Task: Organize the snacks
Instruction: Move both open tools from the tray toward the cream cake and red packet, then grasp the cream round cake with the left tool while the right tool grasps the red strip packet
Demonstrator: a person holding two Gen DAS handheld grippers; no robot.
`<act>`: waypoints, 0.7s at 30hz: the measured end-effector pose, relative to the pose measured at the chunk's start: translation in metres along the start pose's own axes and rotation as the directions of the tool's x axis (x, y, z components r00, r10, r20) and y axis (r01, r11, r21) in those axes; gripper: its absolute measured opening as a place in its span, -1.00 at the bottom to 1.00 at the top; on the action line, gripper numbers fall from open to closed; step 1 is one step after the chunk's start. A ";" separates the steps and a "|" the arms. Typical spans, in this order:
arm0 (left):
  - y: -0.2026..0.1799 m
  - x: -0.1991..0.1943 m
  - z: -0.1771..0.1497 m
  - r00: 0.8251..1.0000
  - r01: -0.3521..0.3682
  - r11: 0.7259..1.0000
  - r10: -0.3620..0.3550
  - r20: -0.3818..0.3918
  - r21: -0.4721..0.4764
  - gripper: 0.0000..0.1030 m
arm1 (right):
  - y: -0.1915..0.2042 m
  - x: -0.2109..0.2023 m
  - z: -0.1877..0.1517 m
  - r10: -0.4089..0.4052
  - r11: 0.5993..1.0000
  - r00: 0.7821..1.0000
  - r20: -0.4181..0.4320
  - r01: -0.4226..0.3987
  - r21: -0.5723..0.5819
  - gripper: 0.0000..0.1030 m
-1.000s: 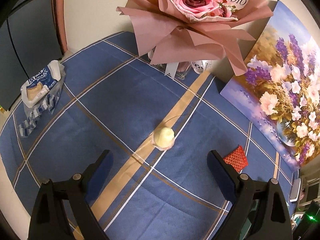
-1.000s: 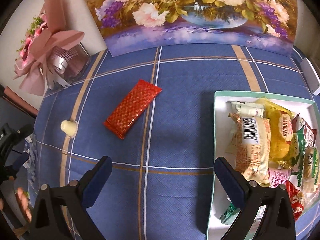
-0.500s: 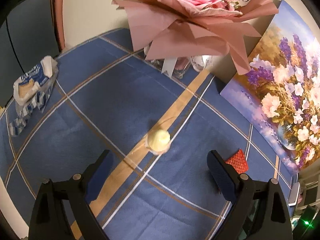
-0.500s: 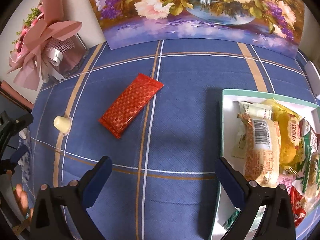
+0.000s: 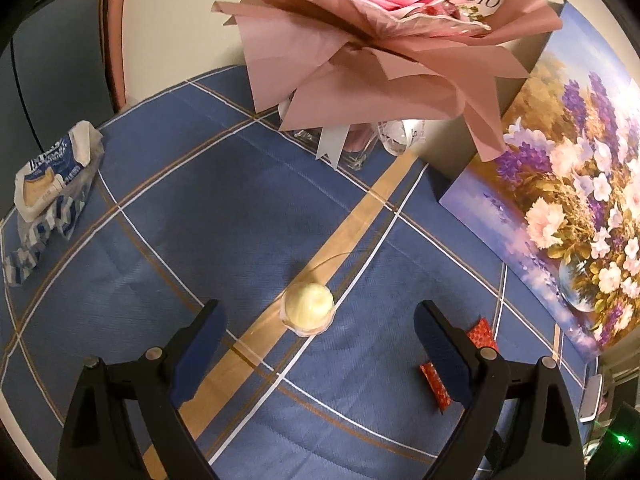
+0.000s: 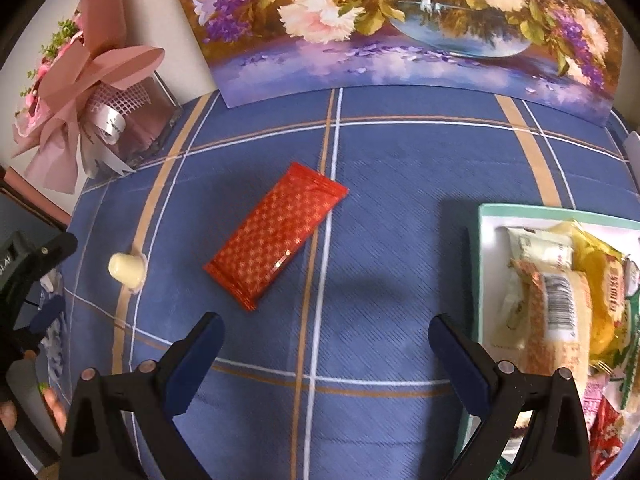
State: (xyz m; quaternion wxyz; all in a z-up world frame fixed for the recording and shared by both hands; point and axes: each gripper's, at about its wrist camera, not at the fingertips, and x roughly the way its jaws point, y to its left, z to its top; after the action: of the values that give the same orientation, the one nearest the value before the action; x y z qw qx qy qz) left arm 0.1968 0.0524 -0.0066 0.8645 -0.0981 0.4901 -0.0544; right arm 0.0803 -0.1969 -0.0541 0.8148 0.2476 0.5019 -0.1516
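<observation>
Your left hand-held gripper, wide open and empty, has the jelly cup dead ahead between its fingers; right hand-held gripper also open, empty.

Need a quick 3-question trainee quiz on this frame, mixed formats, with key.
1. True or false: the left gripper is shut on the jelly cup.
2. Multiple choice: the red snack packet lies
A) in the tray
B) on the blue tablecloth, left of the tray
C) between the right gripper's fingers
3. Fill in: the loose snack nearest the left gripper is the ____.

Key
1. False: its jaws are open, with the cup just ahead of the fingertips, untouched.
2. B: it lies flat on the tablecloth, apart from the tray; the right gripper is open and empty.
3. jelly cup
</observation>
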 end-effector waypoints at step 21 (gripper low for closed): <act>0.021 0.051 0.003 0.996 -0.004 0.998 -0.001 -0.093 -0.055 0.84 | 0.018 0.060 0.031 0.034 0.996 0.999 -0.017 -0.032 0.077 1.00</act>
State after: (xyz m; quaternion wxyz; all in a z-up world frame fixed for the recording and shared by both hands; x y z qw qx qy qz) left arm 0.2251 0.0639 -0.0525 0.8377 -0.1187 0.5312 -0.0446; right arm 0.1393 -0.1986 -0.0921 0.8024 0.2884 0.4989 -0.1551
